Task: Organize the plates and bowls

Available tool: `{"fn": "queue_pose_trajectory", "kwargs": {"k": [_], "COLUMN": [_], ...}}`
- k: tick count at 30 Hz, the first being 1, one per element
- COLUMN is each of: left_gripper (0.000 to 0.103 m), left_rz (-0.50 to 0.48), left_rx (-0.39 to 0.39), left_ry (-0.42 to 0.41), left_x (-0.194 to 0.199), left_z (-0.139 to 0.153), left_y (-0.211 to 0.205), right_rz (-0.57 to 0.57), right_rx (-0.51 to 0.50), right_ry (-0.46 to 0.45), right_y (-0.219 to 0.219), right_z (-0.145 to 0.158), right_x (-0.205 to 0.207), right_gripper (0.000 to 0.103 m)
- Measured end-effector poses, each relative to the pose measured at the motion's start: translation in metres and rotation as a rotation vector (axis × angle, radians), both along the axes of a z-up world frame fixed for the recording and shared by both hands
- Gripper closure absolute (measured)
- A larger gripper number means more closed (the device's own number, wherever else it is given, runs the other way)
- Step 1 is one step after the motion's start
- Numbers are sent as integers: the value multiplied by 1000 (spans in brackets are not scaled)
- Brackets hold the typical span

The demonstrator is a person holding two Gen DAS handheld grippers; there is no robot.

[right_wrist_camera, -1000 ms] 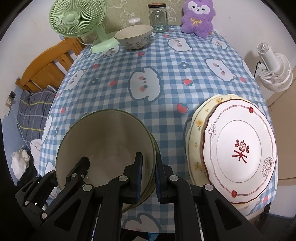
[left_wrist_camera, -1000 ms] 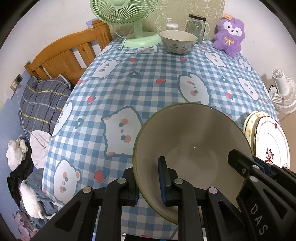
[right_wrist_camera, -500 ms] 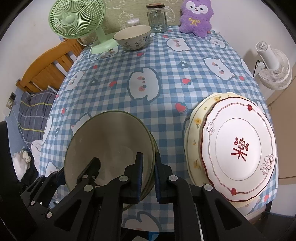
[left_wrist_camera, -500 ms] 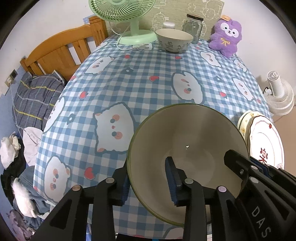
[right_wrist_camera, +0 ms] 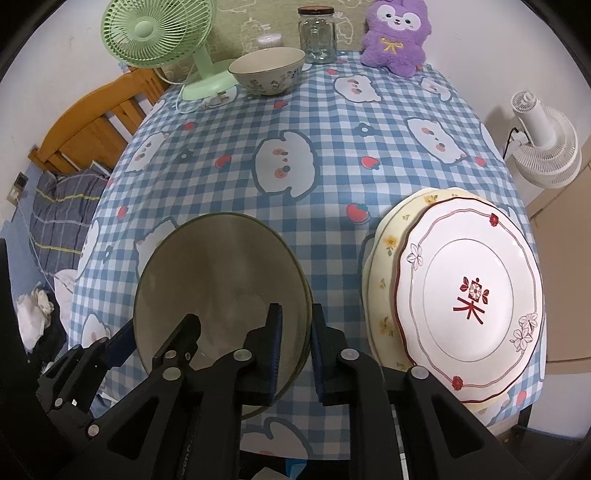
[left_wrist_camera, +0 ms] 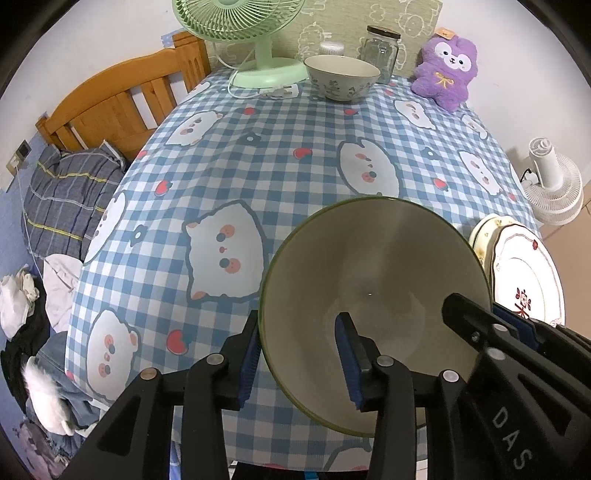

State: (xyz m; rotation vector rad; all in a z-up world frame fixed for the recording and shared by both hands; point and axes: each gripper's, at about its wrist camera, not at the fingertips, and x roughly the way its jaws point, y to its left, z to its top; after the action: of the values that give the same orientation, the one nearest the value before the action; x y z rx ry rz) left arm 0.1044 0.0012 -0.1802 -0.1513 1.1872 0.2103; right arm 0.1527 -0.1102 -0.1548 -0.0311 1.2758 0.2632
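The green-rimmed bowl is set on the near table edge beside two stacked plates, both the left gripper and right gripper are opening off its rim, and the patterned bowl at the far end is left ungathered.

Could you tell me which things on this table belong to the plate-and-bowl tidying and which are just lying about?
Job:
- green-rimmed bowl
- patterned bowl at the far edge
- red-flowered plate
- yellow-flowered plate beneath it

Lying about:
- green fan
- glass jar
- purple plush toy
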Motion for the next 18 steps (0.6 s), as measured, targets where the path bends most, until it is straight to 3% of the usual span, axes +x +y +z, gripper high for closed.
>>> {"fn": "queue_pose_trajectory", "kwargs": {"k": [5, 8, 15, 18], "left_gripper": [54, 53, 46, 45], "left_rz": [7, 10, -5, -12], "left_rx": [-2, -8, -15, -18], "left_ry": [-31, -40, -63, -72], "left_x": [-1, 1, 9, 16], "left_z": [8, 14, 22, 24], "left_y": [4, 8, 16, 20], "right_rz": [-10, -24, -62, -83], "right_rx": [-18, -15, -22, -12], "right_ry": [-34, -50, -86, -91], "right_y": [0, -1, 1, 0], "right_z": [8, 14, 21, 24], "right_x": [0, 2, 10, 16], "right_gripper": [62, 57, 58, 75]}}
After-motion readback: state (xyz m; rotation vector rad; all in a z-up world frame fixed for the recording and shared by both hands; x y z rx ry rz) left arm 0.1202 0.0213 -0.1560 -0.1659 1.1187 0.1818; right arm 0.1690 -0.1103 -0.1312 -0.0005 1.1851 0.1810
